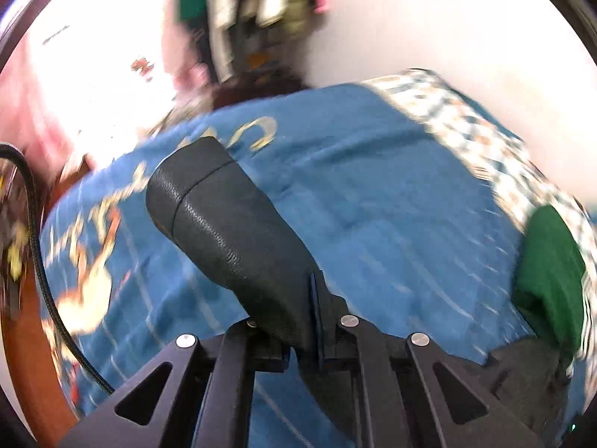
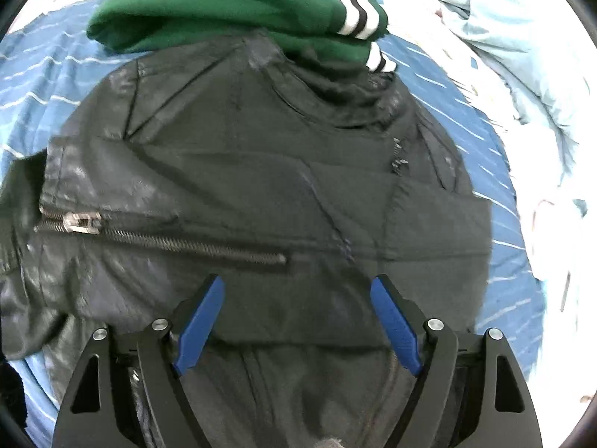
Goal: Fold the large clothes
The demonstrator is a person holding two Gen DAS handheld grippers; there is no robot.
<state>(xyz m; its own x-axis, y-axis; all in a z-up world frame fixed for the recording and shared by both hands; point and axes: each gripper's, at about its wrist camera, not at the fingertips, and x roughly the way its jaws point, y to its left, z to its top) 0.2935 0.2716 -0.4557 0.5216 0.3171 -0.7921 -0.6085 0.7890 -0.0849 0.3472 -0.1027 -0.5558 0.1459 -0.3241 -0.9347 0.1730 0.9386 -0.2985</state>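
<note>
A black leather jacket [image 2: 261, 186] lies spread on the blue bed sheet [image 2: 496, 246], its zipper [image 2: 156, 237] at the left. My right gripper [image 2: 298, 291] hovers just above the jacket's lower part, jaws wide apart and empty. In the left wrist view, my left gripper [image 1: 317, 298] is shut on a black leather piece of the jacket [image 1: 231, 231] that sticks up and forward between the jaws, held above the sheet [image 1: 373, 194]. The fingertips are hidden by the leather. Another part of the jacket [image 1: 522, 369] shows at the lower right.
A folded green garment with white and black stripes [image 2: 238, 3] lies at the jacket's far end; it also shows in the left wrist view [image 1: 548, 272]. A rumpled light-blue quilt [image 2: 522, 56] lies to the right. A black cable [image 1: 41, 261] and the wooden bed edge [image 1: 33, 354] are at the left.
</note>
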